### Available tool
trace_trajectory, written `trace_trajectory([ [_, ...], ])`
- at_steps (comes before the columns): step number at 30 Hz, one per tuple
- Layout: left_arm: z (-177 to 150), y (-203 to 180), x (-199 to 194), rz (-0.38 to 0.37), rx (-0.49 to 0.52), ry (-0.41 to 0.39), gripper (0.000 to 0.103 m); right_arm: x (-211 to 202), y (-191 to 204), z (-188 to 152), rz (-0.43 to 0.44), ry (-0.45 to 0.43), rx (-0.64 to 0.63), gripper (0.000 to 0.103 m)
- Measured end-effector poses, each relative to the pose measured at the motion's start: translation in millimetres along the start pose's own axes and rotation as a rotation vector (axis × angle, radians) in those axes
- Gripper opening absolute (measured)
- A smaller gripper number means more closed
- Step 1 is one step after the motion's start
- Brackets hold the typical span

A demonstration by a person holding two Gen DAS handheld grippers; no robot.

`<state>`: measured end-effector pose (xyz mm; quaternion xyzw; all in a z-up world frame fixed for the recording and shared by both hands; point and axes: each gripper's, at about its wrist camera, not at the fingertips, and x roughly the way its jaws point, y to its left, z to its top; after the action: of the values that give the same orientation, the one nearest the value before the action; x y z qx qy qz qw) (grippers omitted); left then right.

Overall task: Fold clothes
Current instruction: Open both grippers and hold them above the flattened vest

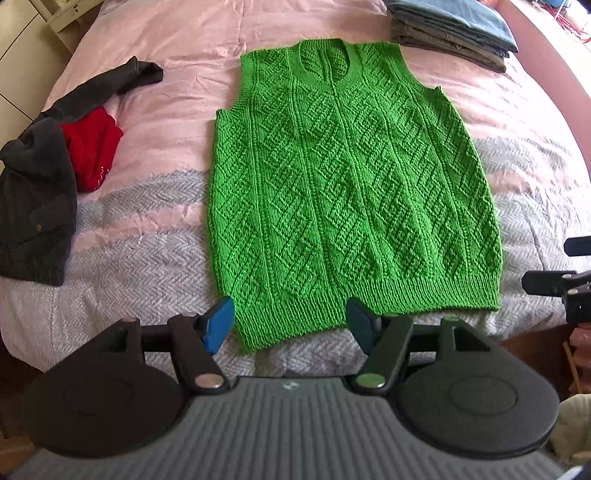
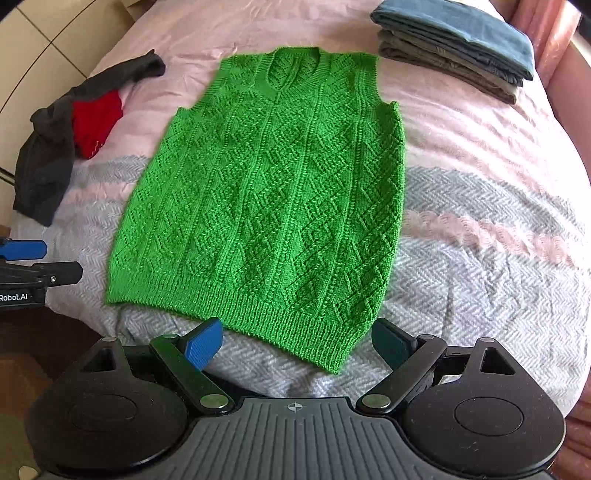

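A bright green knitted sleeveless vest (image 1: 343,192) lies flat and spread out on the bed, neck hole at the far end, ribbed hem toward me. My left gripper (image 1: 290,325) stands open just above the hem's left corner, blue pads apart with nothing between them. In the right wrist view the same vest (image 2: 269,206) lies flat, and my right gripper (image 2: 301,341) is open over the hem's right corner, holding nothing. The right gripper's side shows at the left view's right edge (image 1: 561,284); the left gripper's side shows at the right view's left edge (image 2: 26,273).
A pink and grey herringbone bedspread (image 1: 147,251) covers the bed. A dark grey garment (image 1: 37,206) with a red one (image 1: 90,147) lies crumpled at the left. A stack of folded clothes (image 1: 454,29) sits at the far right. The bed's near edge is just below the grippers.
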<state>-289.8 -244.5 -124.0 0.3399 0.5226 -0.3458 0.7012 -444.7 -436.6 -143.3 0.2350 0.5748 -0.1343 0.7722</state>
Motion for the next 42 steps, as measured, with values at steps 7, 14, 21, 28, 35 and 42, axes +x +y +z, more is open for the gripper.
trace_trajectory([
  [7, -0.9, 1.4, -2.7, 0.005, -0.009, -0.006, 0.064, -5.0, 3.7, 3.7, -0.005, -0.026, -0.023, 0.090],
  [14, 2.9, 1.5, -4.0, 0.006, -0.003, -0.011, 0.064, -6.6, 6.9, 10.9, 0.000, -0.037, -0.030, 0.090],
  [21, 9.6, 4.7, -1.2, 0.008, -0.004, -0.006, 0.064, -4.9, 9.5, 19.3, -0.001, -0.038, -0.038, 0.090],
  [28, 15.4, 8.8, 5.8, 0.001, -0.002, 0.003, 0.064, 3.3, 11.5, 27.8, 0.003, -0.020, -0.036, 0.090],
  [35, 25.9, 21.2, 23.0, -0.016, -0.017, 0.026, 0.064, 18.2, 8.8, 40.0, -0.010, 0.003, -0.009, 0.090],
  [42, 47.5, 41.0, 54.5, -0.024, -0.013, 0.067, 0.064, 42.3, -3.4, 59.5, -0.047, 0.039, 0.042, 0.090],
])
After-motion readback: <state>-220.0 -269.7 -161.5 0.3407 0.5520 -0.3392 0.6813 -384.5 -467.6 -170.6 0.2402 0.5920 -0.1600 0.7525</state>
